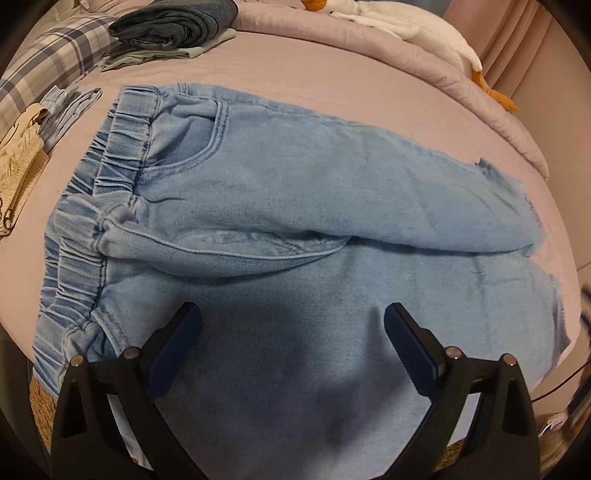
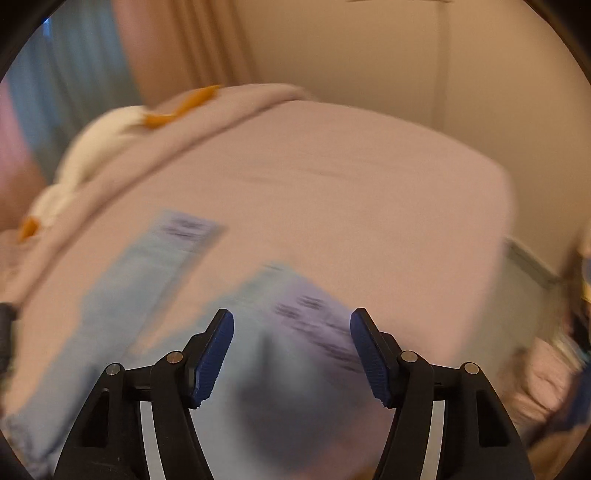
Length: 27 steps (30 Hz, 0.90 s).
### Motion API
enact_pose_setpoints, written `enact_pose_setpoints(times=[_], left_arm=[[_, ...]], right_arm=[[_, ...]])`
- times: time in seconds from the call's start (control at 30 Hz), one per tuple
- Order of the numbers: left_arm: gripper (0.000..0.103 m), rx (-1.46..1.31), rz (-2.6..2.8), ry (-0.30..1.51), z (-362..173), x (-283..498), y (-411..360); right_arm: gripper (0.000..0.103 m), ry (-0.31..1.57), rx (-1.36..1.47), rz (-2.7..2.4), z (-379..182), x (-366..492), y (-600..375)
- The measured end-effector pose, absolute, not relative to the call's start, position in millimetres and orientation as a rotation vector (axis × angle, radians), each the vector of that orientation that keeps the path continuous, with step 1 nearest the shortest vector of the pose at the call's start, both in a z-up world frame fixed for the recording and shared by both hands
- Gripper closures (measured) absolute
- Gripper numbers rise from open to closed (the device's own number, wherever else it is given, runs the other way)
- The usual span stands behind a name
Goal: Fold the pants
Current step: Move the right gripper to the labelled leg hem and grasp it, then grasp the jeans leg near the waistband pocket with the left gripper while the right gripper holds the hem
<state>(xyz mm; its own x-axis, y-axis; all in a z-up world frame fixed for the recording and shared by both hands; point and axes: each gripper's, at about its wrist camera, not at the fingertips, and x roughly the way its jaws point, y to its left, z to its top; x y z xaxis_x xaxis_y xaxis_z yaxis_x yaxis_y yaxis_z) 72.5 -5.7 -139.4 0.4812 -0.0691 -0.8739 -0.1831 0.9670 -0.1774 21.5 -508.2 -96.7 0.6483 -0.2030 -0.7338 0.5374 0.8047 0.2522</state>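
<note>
Light blue denim pants (image 1: 280, 192) lie flat on the pink bed sheet (image 1: 303, 70), elastic waistband (image 1: 107, 177) to the left, the two legs running right to frayed hems (image 1: 532, 218). My left gripper (image 1: 291, 317) is open and empty, just above the near leg. In the blurred right wrist view, the two leg ends (image 2: 177, 236) point away over the bed. My right gripper (image 2: 291, 325) is open and empty, hovering over the nearer leg end (image 2: 306, 306).
A pile of folded dark and green clothes (image 1: 173, 29) sits at the back left, by a plaid pillow (image 1: 48, 62). A beige garment (image 1: 18, 173) lies at the left edge. A white plush toy (image 1: 417, 29) rests on the rolled pink quilt (image 1: 491, 110).
</note>
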Motion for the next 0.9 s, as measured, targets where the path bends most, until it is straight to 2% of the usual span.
enact_pose_setpoints(times=[0.2,0.3,0.33,0.37,0.4,0.43,0.47,0.53,0.63,0.7,0.8,0.83,0.9], left_arm=[[0.003,-0.267,0.071,1.058,-140,75,-3],[0.003,-0.298,0.059,1.055,-139,75,2],[0.003,-0.308,0.056,1.054,-138,74,3],[0.003,-0.317,0.054,1.054,-138,74,5],[0.003,-0.329,0.053,1.053,-137,74,7],[0.003,-0.334,0.054,1.051,-136,74,9],[0.003,-0.334,0.054,1.05,-136,74,8],[0.003,-0.334,0.054,1.049,-136,74,9],[0.003,-0.342,0.05,1.043,-136,73,9],[0.003,-0.352,0.045,1.04,-136,74,10],[0.003,-0.369,0.033,1.035,-136,74,13],[0.003,-0.379,0.024,1.032,-136,73,14],[0.003,-0.39,0.016,1.03,-136,73,17]], right_arm=[[0.038,0.817,0.529,-0.249,-111,116,-495],[0.05,0.883,0.533,-0.249,-138,162,-493],[0.055,0.891,0.503,-0.25,-149,178,-493],[0.07,0.892,0.481,-0.25,-157,187,-493],[0.079,0.887,0.448,-0.276,-162,192,-493],[0.093,0.868,0.439,-0.302,-159,191,-493],[0.096,0.852,0.471,-0.297,-153,187,-497],[0.099,0.8,0.53,-0.313,-141,176,-507],[0.099,0.742,0.474,-0.365,-120,161,-512],[0.099,0.783,0.434,-0.395,-125,161,-511],[0.097,0.974,0.402,-0.457,-154,175,-509],[0.094,0.962,0.382,-0.483,-150,174,-504],[0.072,0.966,0.325,-0.578,-132,172,-490]])
